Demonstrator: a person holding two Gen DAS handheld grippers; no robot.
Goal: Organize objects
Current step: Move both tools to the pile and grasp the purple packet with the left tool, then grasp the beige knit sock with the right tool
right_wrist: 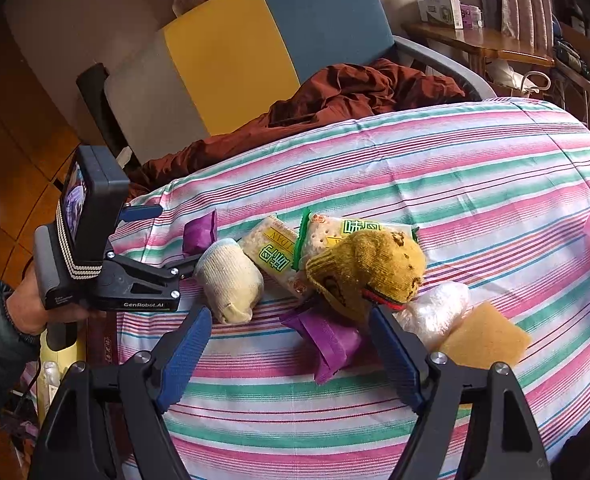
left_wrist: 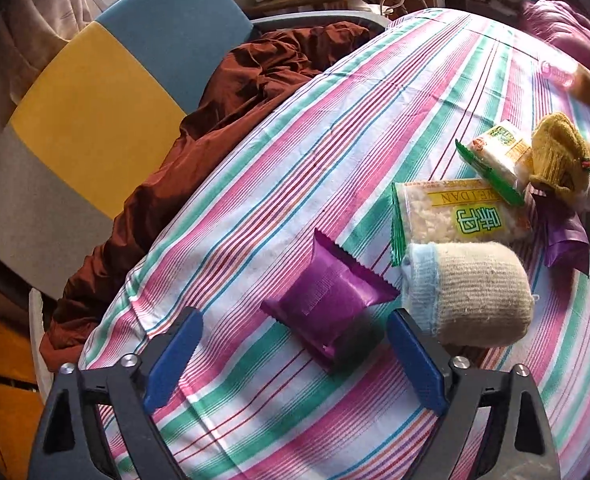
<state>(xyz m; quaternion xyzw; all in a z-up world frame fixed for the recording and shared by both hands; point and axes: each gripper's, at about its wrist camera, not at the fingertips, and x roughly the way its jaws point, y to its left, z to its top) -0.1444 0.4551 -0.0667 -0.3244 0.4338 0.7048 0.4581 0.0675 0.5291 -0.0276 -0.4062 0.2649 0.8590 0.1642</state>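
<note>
Purple foil snack packet (left_wrist: 327, 308) lies near the striped bed cover's (left_wrist: 335, 152) edge, between the released left gripper's (left_wrist: 295, 360) jaws; the right gripper (right_wrist: 291, 356) gapes empty.

On the striped cloth (right_wrist: 475, 184) you had a loose cluster. A purple packet (left_wrist: 329, 300) lay flat, just beside a rolled cream sock (left_wrist: 471, 292) on its side. Behind them two clear cracker packs (left_wrist: 455, 210) with green edges overlapped. A bunched mustard-yellow sock (right_wrist: 369, 266) rested against them, a second purple packet (right_wrist: 331, 340) below it, a tan sponge (right_wrist: 485, 338) near.
</note>
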